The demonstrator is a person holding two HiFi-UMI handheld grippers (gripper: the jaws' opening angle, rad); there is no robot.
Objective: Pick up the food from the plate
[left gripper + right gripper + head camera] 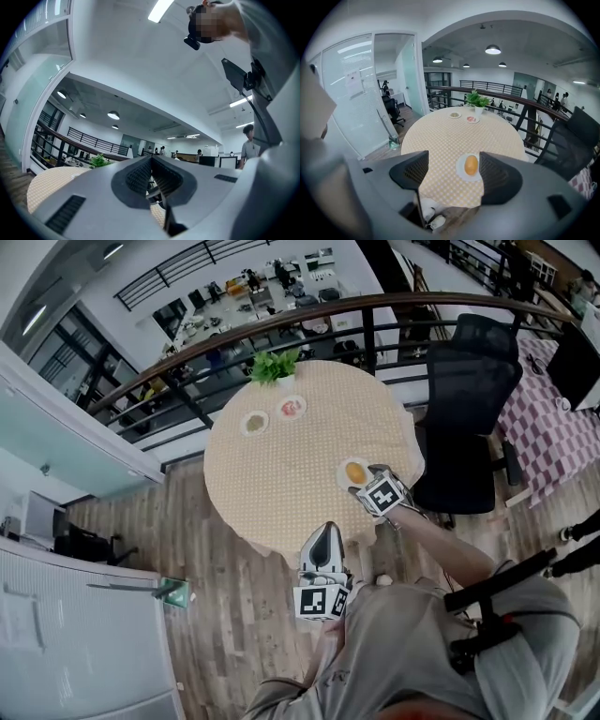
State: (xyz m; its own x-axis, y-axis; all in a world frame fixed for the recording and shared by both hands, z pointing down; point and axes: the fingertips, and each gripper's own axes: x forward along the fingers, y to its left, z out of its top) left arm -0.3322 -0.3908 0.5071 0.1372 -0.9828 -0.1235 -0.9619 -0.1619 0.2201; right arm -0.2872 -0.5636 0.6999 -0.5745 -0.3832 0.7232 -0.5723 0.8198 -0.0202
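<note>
A golden bread roll point(355, 471) lies on a small white plate point(343, 476) near the right front edge of the round table point(281, 474) with a yellow checked cloth. My right gripper point(367, 486) hovers just short of that plate, open and empty. In the right gripper view the roll point(471, 165) and its plate point(461, 172) show beyond the right gripper point(453, 161), close to the right jaw. My left gripper point(323, 531) is held low off the table's front edge, shut on nothing. The left gripper point(151, 161) points up and across the table.
Two small plates of food point(254, 422) point(292, 408) and a potted plant point(274, 366) stand at the table's far side. A black office chair point(464, 418) is right of the table, a railing point(281, 320) behind it. A purple checked table point(544, 418) lies far right.
</note>
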